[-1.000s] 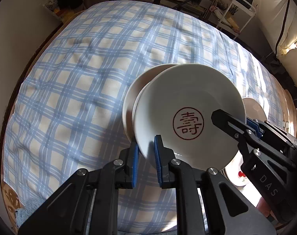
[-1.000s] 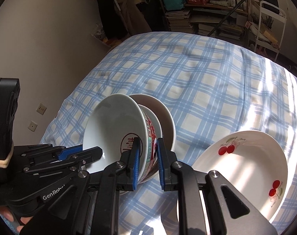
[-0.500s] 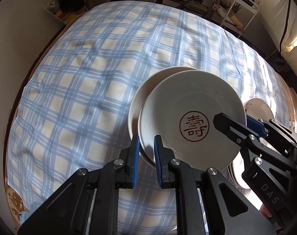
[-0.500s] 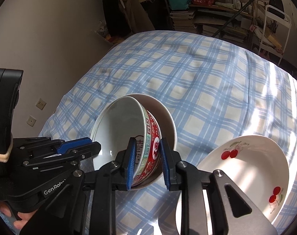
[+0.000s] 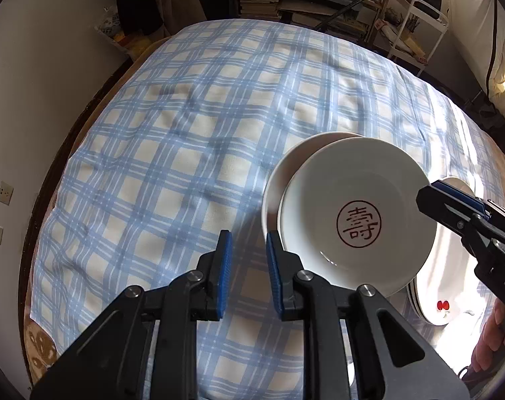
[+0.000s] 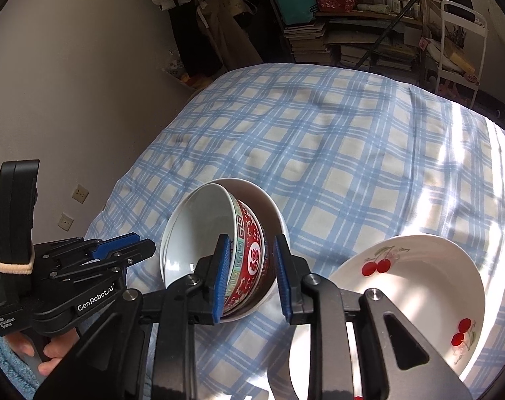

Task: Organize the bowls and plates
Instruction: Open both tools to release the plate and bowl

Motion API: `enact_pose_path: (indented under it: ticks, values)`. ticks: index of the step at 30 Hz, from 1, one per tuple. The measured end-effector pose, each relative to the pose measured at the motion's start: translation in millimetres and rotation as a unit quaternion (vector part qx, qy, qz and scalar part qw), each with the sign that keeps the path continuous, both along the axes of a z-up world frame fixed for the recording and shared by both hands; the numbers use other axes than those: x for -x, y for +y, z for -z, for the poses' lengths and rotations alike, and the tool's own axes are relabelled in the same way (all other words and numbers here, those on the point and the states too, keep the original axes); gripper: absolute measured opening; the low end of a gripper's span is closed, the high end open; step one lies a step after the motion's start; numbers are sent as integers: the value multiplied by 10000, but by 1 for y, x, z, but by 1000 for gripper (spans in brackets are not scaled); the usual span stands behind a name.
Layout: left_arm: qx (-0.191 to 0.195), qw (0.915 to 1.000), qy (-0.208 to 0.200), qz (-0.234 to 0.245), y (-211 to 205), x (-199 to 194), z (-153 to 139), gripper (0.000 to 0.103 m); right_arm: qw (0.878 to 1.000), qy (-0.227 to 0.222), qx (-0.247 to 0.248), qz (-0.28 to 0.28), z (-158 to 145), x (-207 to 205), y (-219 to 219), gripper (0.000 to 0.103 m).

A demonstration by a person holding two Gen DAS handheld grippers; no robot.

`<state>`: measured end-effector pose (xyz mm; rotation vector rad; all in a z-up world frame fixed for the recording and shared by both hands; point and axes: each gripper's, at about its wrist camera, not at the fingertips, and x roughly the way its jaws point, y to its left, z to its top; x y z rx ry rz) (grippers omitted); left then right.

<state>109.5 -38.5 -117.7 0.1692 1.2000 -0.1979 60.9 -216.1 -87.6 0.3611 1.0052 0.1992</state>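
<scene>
Two bowls sit nested on the blue checked cloth (image 6: pixel 335 153): a red-patterned bowl (image 6: pixel 249 250), white inside with a red character in a ring on its floor, tilted inside a plain white bowl (image 6: pixel 269 210). In the right wrist view the pair lies just below centre; in the left wrist view it is at about 3 o'clock from the middle. At 4 o'clock from the bowls in the right wrist view lies a cherry plate (image 6: pixel 419 286); the left wrist view shows stacked rims beneath it at the right edge, but their count cannot be told.

The right gripper (image 6: pixel 250 278) has its jaws opening, straddling the near side of the red-patterned bowl; the left pad lies against the bowl's rim edge, the right pad stands clear of the wall, so the bowl is released. The left gripper (image 5: pixel 247 265) also has its jaws opening, with only cloth between them; its right pad sits just beside the white bowl's rim at about 8 o'clock. A hand (image 6: pixel 52 350) holds the left gripper's handle at 8 o'clock in the right wrist view.

A second ago both grippers were clenched on the red-patterned bowl's rim, which was held more steeply above the white bowl. Now it has settled deeper inside, and the left gripper has drawn off the rim to the left.
</scene>
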Motion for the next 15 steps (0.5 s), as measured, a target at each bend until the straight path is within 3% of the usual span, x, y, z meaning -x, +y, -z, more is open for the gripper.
enact_pose_path:
  ticks: [2,7,10,13,15]
  values:
    - [84,9999,69,-93,6,-3,1,26,10000,41,30,54,1,0,-3,42]
    - [102,9995,6,-283,17,-6,-1,45,10000,52,5,66,-2,0,-6,43]
    - [64,9994,-79,-326,21,-6,-4,49,9999,-62,-1,121,-10,4,-11,45]
    - [26,9992,-112,-372,24,-8,-4,54,9996,-135,-15,258,-15,7,-20,61]
    - [6,9991,-86,-404,26,-10,-3,57,9992,-116,69,366,-14,7,-26,61]
